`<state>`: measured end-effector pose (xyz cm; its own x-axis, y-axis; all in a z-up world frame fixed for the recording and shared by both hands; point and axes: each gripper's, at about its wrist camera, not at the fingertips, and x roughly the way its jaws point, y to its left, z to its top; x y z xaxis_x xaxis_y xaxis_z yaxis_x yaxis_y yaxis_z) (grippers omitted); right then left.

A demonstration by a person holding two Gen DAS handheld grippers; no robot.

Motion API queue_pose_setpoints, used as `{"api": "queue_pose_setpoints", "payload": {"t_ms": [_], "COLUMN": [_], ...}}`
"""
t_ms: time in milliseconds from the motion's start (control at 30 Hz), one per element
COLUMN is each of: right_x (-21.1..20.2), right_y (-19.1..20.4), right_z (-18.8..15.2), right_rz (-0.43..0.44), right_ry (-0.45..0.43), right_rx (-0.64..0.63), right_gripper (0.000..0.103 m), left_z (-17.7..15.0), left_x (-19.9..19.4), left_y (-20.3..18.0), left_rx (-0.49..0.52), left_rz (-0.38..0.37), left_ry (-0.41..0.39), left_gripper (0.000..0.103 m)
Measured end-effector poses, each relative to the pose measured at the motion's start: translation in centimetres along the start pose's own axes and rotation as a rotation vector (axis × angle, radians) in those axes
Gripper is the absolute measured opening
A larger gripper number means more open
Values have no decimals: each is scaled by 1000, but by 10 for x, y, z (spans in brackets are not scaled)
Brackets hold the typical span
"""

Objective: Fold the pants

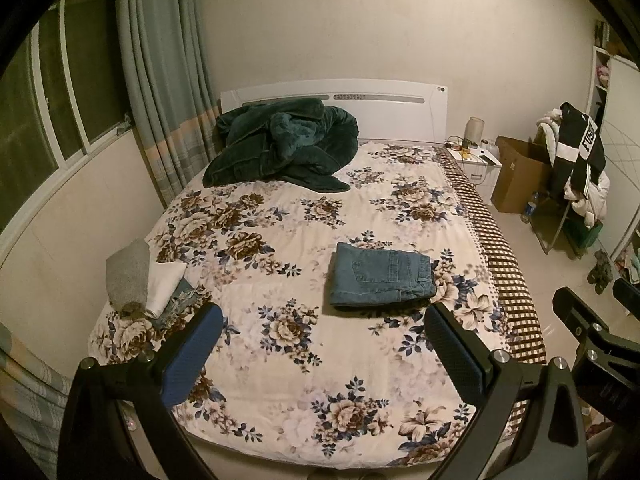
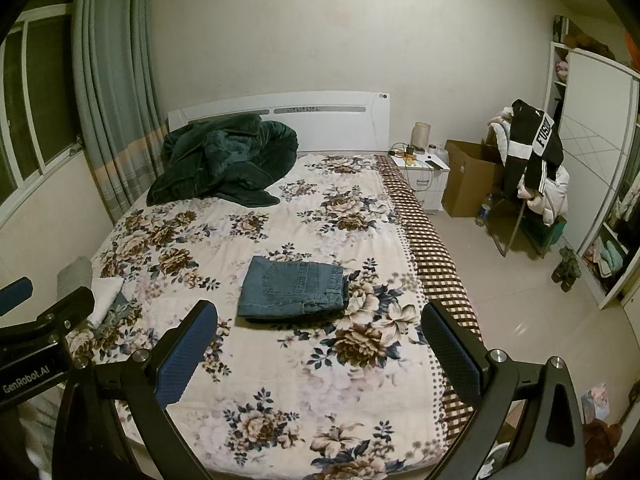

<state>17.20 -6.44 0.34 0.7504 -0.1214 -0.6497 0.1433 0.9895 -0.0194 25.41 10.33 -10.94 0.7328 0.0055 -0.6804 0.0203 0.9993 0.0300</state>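
Note:
A pair of blue jeans [image 1: 380, 276] lies folded into a compact rectangle on the floral bedspread [image 1: 304, 364], right of the bed's middle; it also shows in the right wrist view [image 2: 294, 292]. My left gripper [image 1: 324, 320] is open and empty, held above the near part of the bed, short of the jeans. My right gripper [image 2: 320, 316] is open and empty too, just in front of the jeans; its body shows at the right edge of the left wrist view [image 1: 592, 332]. Neither gripper touches the jeans.
A small stack of folded clothes, grey, white and frayed denim [image 1: 148, 280], lies at the bed's left edge. A dark green blanket [image 1: 280, 144] is heaped by the headboard. Nightstand [image 1: 476, 164], cardboard box [image 1: 516, 176] and a clothes-laden chair [image 1: 576, 176] stand right of the bed.

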Motion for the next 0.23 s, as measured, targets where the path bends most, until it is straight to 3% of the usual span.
{"api": "queue_pose_setpoints", "payload": {"t_ms": [233], "right_x": [0], "right_y": [-7], "right_z": [-2], "right_rz": [-1], "right_ry": [-6], "right_rx": [2], "right_gripper": [103], "left_z": [13], "left_x": [2], "left_y": [1], "left_rx": [6], "left_rz": [-11], "left_ry": [-13], "left_gripper": [103]}}
